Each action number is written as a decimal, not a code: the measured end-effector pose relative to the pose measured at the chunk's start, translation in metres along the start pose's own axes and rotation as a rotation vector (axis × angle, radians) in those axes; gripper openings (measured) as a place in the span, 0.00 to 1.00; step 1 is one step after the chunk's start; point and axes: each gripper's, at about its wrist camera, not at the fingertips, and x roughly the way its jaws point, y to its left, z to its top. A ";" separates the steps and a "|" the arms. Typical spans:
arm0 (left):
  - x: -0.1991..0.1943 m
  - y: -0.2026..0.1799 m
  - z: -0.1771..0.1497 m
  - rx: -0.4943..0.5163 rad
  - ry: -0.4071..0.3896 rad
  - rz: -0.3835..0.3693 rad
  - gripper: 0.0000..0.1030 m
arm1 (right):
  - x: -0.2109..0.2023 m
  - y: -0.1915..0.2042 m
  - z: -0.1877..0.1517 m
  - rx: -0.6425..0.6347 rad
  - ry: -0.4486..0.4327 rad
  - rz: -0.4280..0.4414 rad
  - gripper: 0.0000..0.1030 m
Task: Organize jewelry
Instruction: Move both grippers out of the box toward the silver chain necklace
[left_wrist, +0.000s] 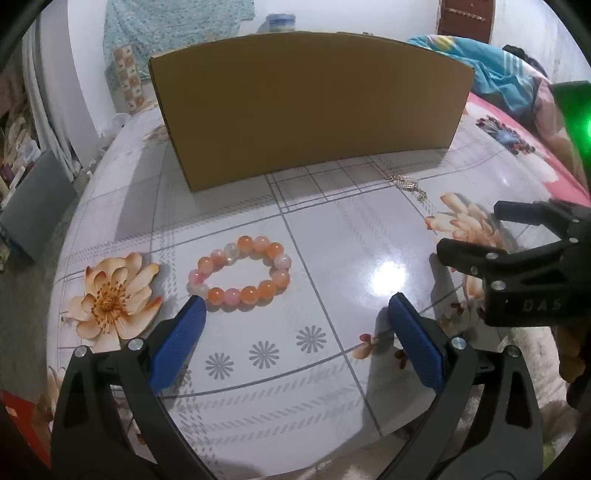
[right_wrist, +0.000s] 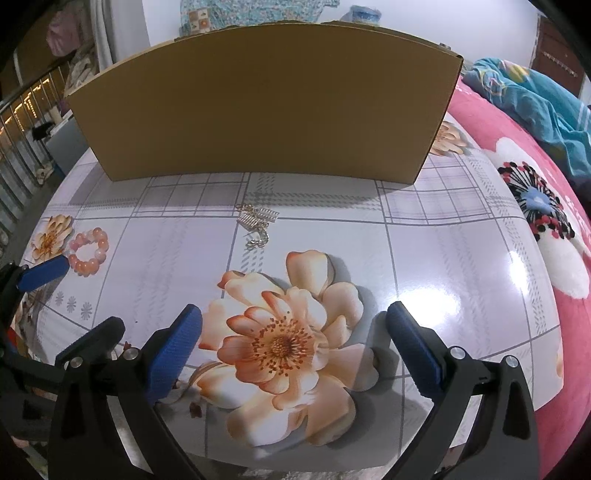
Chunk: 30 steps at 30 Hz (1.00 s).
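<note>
Both our claws gape wide and empty: left claw (left_wrist: 295, 314) hovers by the beaded bracelet (left_wrist: 240, 273) on the worktop (left_wrist: 351, 240), right claw (right_wrist: 293, 325) short of the silver chain (right_wrist: 256, 221).

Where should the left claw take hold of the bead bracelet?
Take the near arc of the bead bracelet, nearest the open left claw, coming from above with one pad inside the ring and one outside. It lies flat as an open loop on the table.

The bead bracelet (left_wrist: 240, 271) is showing orange and pink; the bench (right_wrist: 443, 258) is wearing grey checks and peach flowers; the cardboard box (right_wrist: 258, 103) is looking plain brown.
</note>
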 end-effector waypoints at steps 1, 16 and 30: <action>0.000 0.000 0.000 0.000 0.001 -0.001 0.93 | 0.000 0.000 0.000 0.001 0.001 0.000 0.94; 0.000 0.000 -0.002 0.010 -0.005 -0.005 0.93 | 0.000 0.002 0.003 0.009 0.037 -0.003 0.94; 0.000 0.000 -0.002 0.011 -0.006 -0.003 0.93 | -0.003 -0.009 -0.001 -0.059 0.064 0.040 0.94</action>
